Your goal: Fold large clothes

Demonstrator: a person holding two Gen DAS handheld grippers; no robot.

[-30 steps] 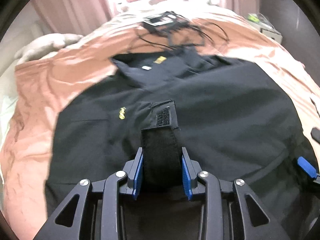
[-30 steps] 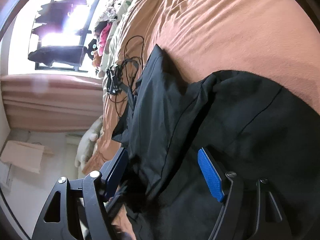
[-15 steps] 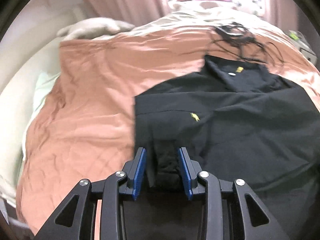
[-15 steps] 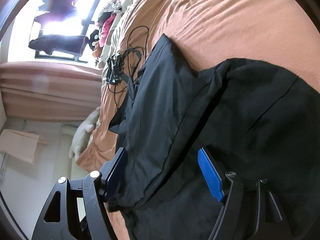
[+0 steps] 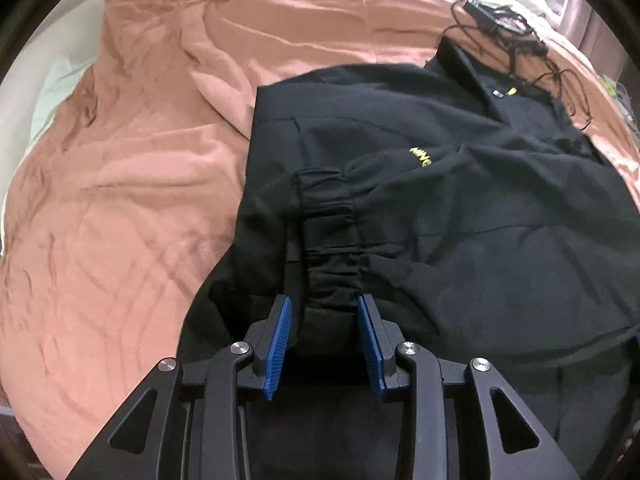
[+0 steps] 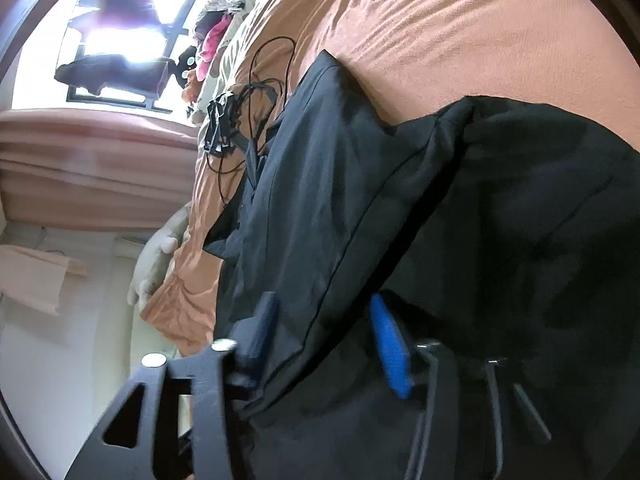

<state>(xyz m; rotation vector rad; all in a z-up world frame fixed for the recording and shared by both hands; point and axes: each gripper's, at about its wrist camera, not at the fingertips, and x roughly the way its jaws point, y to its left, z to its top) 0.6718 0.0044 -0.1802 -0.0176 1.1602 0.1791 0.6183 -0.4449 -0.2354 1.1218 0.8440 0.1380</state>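
A large black jacket (image 5: 460,200) with a small yellow logo (image 5: 422,156) lies spread on a bed with a salmon-pink cover (image 5: 132,160). My left gripper (image 5: 324,320) is shut on the jacket's gathered elastic cuff (image 5: 330,240), held over the jacket's lower left part. In the right wrist view the jacket (image 6: 440,220) fills the lower right. My right gripper (image 6: 324,320) has its blue pads narrowed around a fold of the jacket's edge; the fabric runs between the jaws.
A black device with tangled cables (image 5: 516,32) lies on the bed beyond the collar; it also shows in the right wrist view (image 6: 232,128). A pale stuffed toy (image 6: 156,264) lies at the bed's edge. A bright window (image 6: 120,32) and pink curtains are behind.
My left gripper has drawn the sleeve cuff back and to the left across the jacket. My right gripper's jaws have closed in from wide open onto the jacket's edge.
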